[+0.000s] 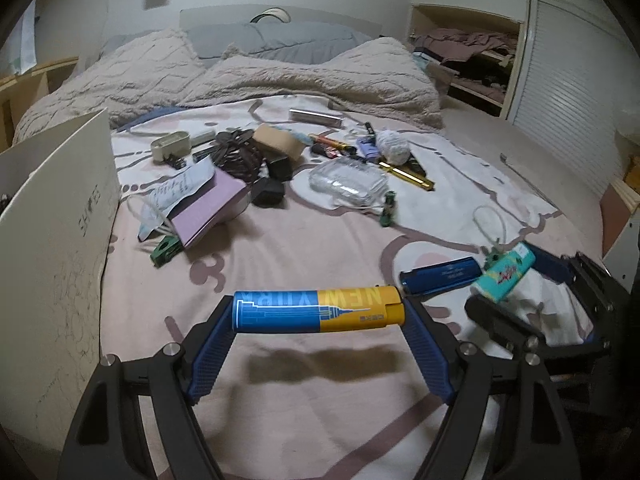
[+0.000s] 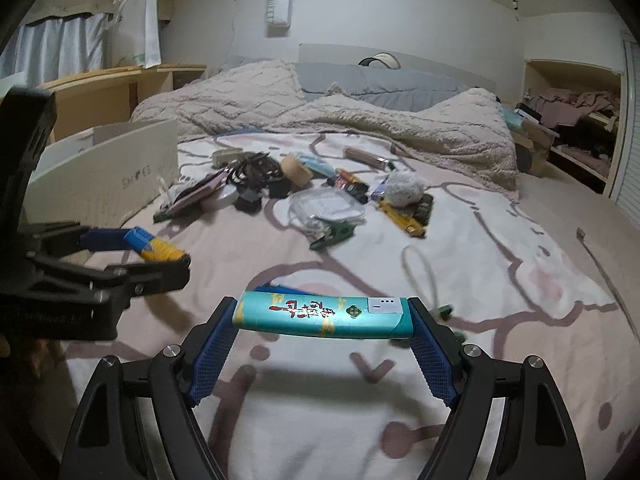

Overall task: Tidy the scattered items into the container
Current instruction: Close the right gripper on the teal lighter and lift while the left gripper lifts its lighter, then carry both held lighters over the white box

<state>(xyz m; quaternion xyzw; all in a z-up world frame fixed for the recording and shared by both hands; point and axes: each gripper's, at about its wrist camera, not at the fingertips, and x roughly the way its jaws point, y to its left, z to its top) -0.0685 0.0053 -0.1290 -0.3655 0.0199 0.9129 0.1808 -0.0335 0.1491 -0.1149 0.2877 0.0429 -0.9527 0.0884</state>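
White box [image 1: 60, 216] interior hidden, left edge cropped

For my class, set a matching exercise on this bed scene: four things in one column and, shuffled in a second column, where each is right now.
Things:
1. blue and yellow lighter
2. teal lighter
3. dark blue lighter
4. white box

Places:
A. lying loose on the bedsheet
B. between the right gripper's jaws
C. standing at the bed's left edge
D. between the left gripper's jaws

Pairs: 1-D, 2-B, 3-A, 4-C
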